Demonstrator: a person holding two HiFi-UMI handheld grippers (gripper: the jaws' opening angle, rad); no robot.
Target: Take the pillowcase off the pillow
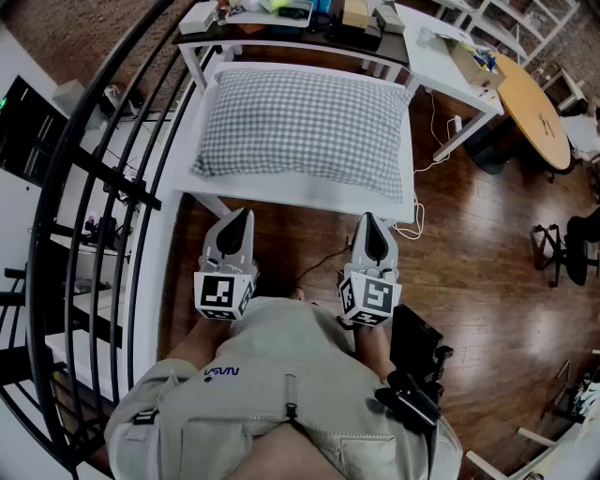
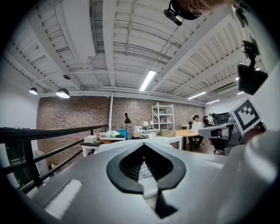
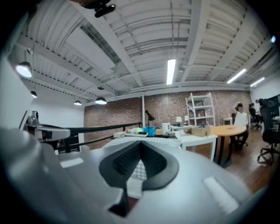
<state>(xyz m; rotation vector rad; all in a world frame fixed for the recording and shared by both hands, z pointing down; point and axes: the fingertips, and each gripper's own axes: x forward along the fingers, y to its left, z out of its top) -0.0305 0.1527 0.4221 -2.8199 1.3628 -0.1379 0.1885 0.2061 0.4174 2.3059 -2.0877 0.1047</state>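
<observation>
A pillow in a grey-and-white checked pillowcase (image 1: 305,131) lies flat on a white table (image 1: 309,199) in the head view. Both grippers hang in front of the table's near edge, short of the pillow, pointing level at it. My left gripper (image 1: 246,217) is shut with nothing in it, and my right gripper (image 1: 368,219) is shut and empty too. In the left gripper view the checked pillowcase (image 2: 131,143) shows just past my closed left gripper (image 2: 143,144). In the right gripper view the checked pillowcase (image 3: 151,141) likewise lies beyond my closed right gripper (image 3: 141,144).
A black railing (image 1: 112,187) curves down the left side. Behind the pillow stands a cluttered desk (image 1: 281,19), with a round wooden table (image 1: 534,108) at the right. A cable (image 1: 424,202) trails over the wooden floor. A black device (image 1: 417,375) hangs at the person's right hip.
</observation>
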